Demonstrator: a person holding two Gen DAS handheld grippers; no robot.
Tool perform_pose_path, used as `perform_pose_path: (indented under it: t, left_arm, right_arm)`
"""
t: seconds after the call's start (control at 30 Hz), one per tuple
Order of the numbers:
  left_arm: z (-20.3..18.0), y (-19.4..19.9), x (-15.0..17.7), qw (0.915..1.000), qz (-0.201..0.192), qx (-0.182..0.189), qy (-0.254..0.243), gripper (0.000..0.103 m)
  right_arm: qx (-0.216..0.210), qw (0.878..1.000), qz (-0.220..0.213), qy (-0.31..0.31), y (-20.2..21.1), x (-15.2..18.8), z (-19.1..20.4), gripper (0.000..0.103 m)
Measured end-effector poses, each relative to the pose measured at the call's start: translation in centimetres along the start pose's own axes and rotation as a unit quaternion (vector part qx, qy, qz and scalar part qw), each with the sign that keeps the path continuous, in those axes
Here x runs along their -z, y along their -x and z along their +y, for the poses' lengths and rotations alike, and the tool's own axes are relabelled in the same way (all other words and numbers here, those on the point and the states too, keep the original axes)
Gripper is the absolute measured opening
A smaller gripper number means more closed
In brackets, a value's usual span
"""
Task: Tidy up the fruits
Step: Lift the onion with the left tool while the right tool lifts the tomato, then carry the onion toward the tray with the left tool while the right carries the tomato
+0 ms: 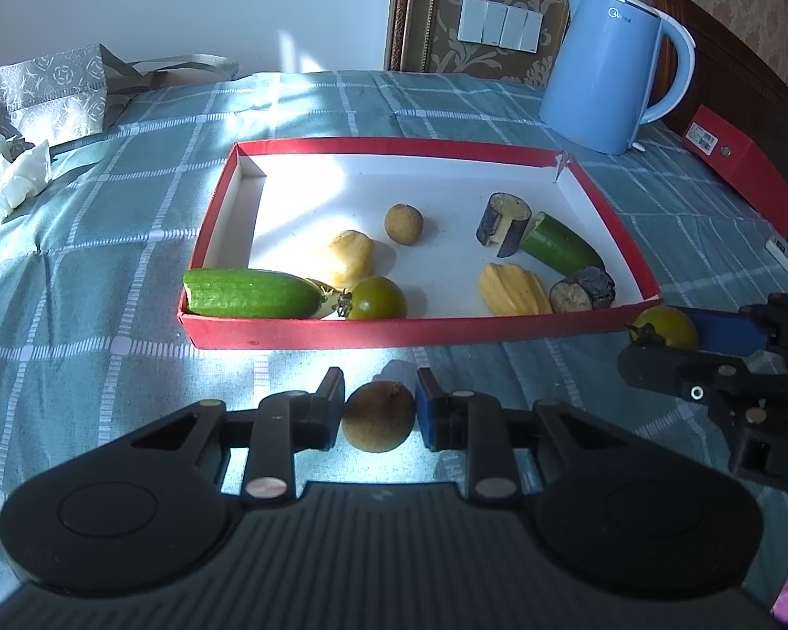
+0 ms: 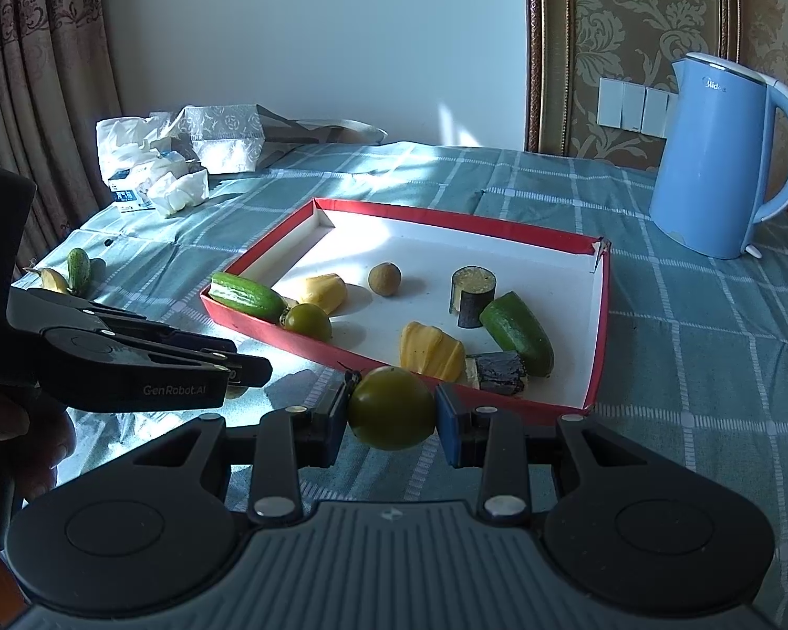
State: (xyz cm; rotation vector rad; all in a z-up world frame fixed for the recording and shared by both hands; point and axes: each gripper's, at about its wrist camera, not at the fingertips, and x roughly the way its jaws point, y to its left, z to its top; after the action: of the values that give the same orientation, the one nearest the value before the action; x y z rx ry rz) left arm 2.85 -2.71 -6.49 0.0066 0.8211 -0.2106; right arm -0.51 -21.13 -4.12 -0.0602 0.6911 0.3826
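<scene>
My left gripper [image 1: 378,404] is shut on a brown round fruit [image 1: 378,417], just in front of the red tray [image 1: 310,333] and over the checked cloth. My right gripper [image 2: 391,409] is shut on a green tomato [image 2: 391,408] at the tray's near right corner; the left wrist view also shows this tomato [image 1: 664,328]. Inside the tray lie a cucumber [image 1: 249,293], a second green tomato [image 1: 378,298], two yellow fruit pieces [image 1: 349,257], another brown round fruit [image 1: 403,223], a cucumber piece [image 1: 562,249] and two dark eggplant chunks [image 1: 501,223].
A blue kettle [image 1: 604,68] stands behind the tray's right corner, with a red box [image 1: 735,163] beside it. A patterned bag and crumpled tissues [image 2: 184,157] lie at the back left. A small cucumber [image 2: 78,265] and a banana [image 2: 52,278] rest on the cloth's left edge.
</scene>
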Motion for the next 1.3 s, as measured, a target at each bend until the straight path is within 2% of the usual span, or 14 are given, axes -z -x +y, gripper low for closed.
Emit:
perform_pose_path:
  t: [1.1,1.3]
  left_arm:
    - [0.0,0.6,0.4,1.0000,0.000,-0.002,-0.001,0.025]
    - [-0.5,1.9,-0.9,0.9995,-0.029,0.011,-0.005,0.025]
  right_arm:
    - [-0.002,1.000,-0.003,0.000,0.7,0.5,0.7,0.035]
    - [0.003,1.000,-0.017,-0.003,1.3,-0.1,0.1,0.035]
